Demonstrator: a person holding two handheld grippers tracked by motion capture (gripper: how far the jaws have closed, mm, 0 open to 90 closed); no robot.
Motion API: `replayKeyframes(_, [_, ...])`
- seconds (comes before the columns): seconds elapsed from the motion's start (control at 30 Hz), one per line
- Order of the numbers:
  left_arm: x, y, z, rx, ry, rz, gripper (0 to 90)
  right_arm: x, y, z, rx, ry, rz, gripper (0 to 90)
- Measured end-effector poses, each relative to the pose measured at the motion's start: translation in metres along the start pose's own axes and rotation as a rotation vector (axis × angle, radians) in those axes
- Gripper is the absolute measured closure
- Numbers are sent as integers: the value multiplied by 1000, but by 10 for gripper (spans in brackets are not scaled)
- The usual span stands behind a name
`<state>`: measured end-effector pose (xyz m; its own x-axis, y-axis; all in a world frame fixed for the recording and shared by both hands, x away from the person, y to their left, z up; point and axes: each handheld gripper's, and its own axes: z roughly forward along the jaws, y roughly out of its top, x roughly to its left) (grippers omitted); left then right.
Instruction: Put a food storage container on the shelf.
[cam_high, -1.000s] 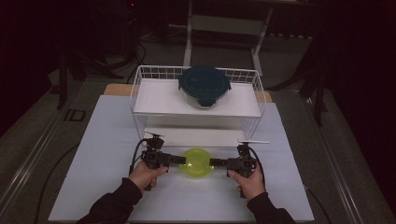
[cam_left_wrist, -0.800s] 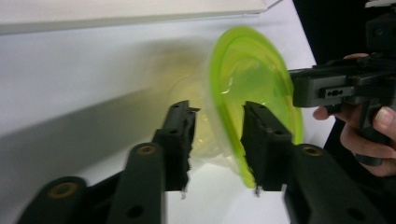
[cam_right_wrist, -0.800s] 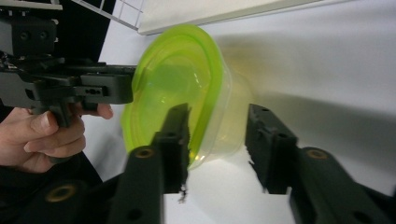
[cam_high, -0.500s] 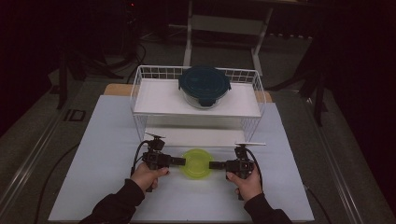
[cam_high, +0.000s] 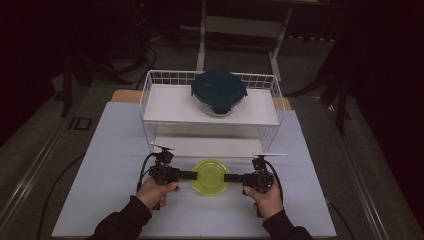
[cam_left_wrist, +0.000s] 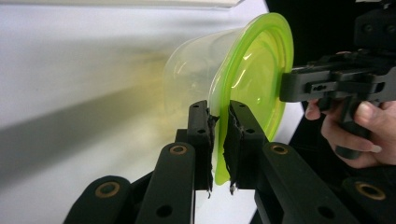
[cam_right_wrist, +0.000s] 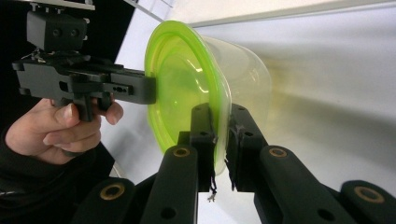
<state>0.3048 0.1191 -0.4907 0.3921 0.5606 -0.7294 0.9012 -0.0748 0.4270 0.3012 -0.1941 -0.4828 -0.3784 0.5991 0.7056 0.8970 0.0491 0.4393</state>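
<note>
A clear round container with a lime-green lid sits on the white mat in front of the rack. My left gripper holds the lid's rim from the left, and its jaws have just been closing. In the left gripper view the pads pinch the green rim. My right gripper holds the opposite rim, its jaws also just closing. In the right gripper view it is shut on the lid's edge. Each gripper view also has the other gripper at the far rim.
A white wire rack stands behind the container, with a dark teal-lidded glass container on its top shelf. The rack's lower shelf lies just beyond the grippers. The white mat stretches left and right.
Both pairs of jaws have closed onto the green lid's rim. The hands and the container stay about where they were.
</note>
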Motion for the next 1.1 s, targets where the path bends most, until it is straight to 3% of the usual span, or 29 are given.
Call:
replayKeyframes(0.43, [-36,6,-21,-41,-13,70,807,26,4,-27,-40,17,-60,820])
replayKeyframes(0.8, [-57,14,-37,-52,-13,101,807,49,9,-44,-67,16,-96,820])
replayKeyframes(1.1, [-90,34,-66,-100,-13,164,807,79,27,-67,-115,30,-154,820])
